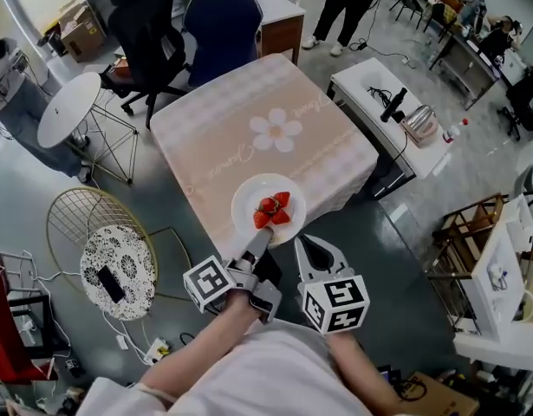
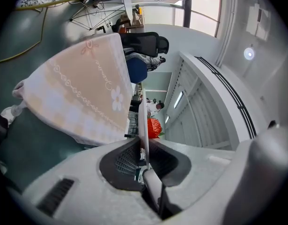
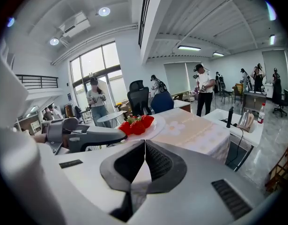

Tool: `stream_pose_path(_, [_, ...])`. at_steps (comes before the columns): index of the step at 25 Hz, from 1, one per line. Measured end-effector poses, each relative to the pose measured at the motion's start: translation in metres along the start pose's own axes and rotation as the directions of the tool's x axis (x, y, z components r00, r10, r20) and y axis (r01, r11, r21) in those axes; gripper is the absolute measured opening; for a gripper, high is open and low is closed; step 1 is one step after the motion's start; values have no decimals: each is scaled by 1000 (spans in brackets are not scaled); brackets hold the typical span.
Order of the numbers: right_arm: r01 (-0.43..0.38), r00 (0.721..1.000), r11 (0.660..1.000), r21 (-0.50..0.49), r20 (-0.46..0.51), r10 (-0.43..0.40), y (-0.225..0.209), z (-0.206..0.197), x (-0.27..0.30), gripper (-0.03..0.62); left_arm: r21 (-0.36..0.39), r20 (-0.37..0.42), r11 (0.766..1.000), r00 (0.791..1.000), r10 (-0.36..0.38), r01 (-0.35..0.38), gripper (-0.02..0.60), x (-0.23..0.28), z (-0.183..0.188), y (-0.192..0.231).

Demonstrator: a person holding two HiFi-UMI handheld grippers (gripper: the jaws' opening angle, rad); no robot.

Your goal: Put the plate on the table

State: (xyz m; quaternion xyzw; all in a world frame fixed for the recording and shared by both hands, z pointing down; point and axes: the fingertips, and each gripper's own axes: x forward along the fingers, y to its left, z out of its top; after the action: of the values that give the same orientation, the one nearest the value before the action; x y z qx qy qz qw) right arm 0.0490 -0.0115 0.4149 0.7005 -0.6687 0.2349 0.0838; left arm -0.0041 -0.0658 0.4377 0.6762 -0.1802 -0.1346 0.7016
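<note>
Ideally the left tongs (image 1: 258, 246), gripping the plate (image 1: 249, 199) rim, set it level on the counter (image 1: 240, 102), strawberries (image 1: 273, 210) unspilled; right tongs (image 1: 311, 251) closed, empty.

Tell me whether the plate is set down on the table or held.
Held: the left gripper clamps the rim of the plate, and a gap shows between it and the table.

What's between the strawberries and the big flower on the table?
Head view: between the strawberries and the flower lie only bare plate and plain tablecloth.
</note>
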Motion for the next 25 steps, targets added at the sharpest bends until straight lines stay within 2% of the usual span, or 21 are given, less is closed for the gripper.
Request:
stream_pose_path(7, [-14, 1000, 999, -40, 11, 14, 15, 28, 36, 5, -26, 24, 999, 1000, -18, 19, 43, 6, 39, -6])
stream_pose_path(17, [-104, 995, 993, -56, -3, 104, 22, 39, 84, 5, -18, 120, 1000, 993, 3, -1, 43, 16, 85, 2])
stream_pose_path(25, [-193, 981, 979, -67, -44, 190, -7, 51, 125, 5, -37, 215, 999, 976, 32, -24, 43, 54, 107, 13])
